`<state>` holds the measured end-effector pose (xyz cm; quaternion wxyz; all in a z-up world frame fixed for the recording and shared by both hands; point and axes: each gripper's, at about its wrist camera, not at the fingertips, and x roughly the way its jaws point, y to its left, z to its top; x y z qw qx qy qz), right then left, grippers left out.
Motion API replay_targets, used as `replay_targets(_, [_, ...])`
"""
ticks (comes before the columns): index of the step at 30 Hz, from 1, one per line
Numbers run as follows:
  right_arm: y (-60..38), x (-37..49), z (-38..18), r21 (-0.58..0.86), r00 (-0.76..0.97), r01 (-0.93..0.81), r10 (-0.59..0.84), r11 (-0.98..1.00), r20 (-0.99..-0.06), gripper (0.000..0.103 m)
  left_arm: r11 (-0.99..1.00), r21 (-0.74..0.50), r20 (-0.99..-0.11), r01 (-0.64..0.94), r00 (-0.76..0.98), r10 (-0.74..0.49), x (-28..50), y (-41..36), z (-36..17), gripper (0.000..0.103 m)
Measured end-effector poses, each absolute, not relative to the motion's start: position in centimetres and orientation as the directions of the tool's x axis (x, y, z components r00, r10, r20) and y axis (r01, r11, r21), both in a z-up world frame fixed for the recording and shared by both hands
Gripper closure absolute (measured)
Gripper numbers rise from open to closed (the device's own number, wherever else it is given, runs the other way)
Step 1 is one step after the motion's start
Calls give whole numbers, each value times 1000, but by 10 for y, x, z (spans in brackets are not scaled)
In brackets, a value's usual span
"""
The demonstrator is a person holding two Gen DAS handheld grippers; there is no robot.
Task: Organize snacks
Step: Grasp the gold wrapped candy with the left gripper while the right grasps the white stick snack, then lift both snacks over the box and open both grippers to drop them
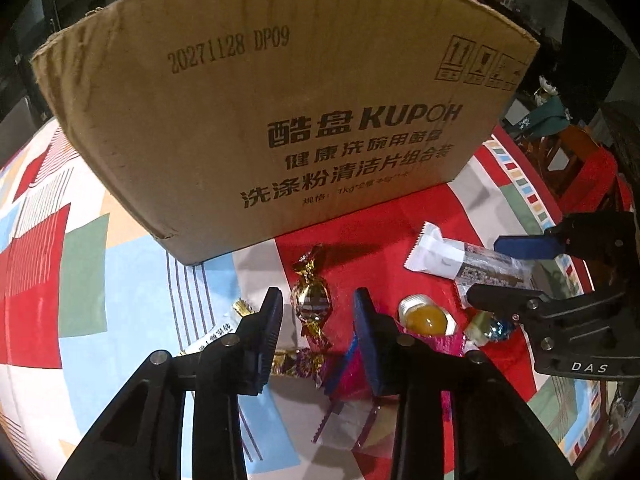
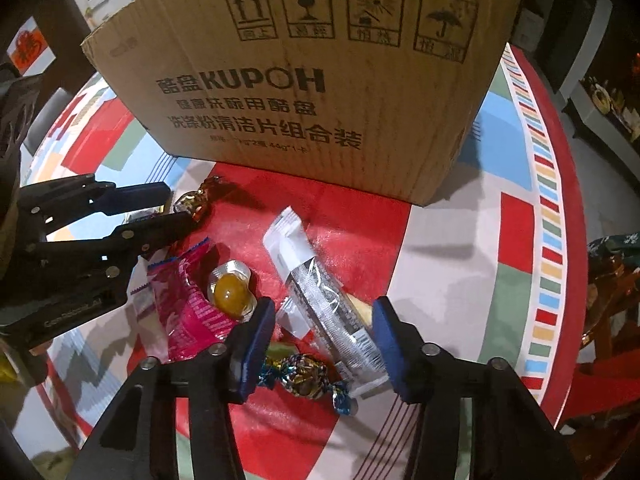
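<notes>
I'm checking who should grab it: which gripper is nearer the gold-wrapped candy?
Left. The left gripper is open with the gold candy right between its fingers. The right gripper is off to the side, open around the long white bar.

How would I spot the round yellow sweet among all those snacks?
Start at the cardboard box on the patchwork cloth; the snacks lie on the red patch in front of it. The yellow sweet sits between the pink wrapper and the long white bar. It alone is a smooth amber ball in a clear blister, not twisted foil.
</notes>
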<state>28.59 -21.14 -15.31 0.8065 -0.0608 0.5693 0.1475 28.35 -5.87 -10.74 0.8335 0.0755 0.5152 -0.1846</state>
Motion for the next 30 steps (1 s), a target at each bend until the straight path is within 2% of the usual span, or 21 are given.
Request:
replay_targets(5, [-212,285,-155,63,324,-311,168,948,-931,64,921,-57,-893,386,393,-220,287,-62,-113,73])
replay_targets(7, [-212,284,-155,73,327,-310,178,948,-928,71,921,-53,-895,386,390,-215,287,-64,-115,75])
replay_targets(10, [-213,283,-154,82,329,-309,187,948,-926,74,920,-50,-897,389,388,-213,287,-66,-115,82])
replay_targets(13, [-215,278,-152,88,331,-311,194,946,-923,77,918,-40,-894,393,397,-209,285,-66,-113,82])
replay_targets(20, [-214,275,-142,108,350,-302,215,947,-912,81,916,-33,-876,399,429,-218,276,-70,-99,83])
replay_targets(30, [-215,256,-112,147,383,-309,265,940,-885,82,914,-68,-851,400,455,-263,252,-61,-71,82])
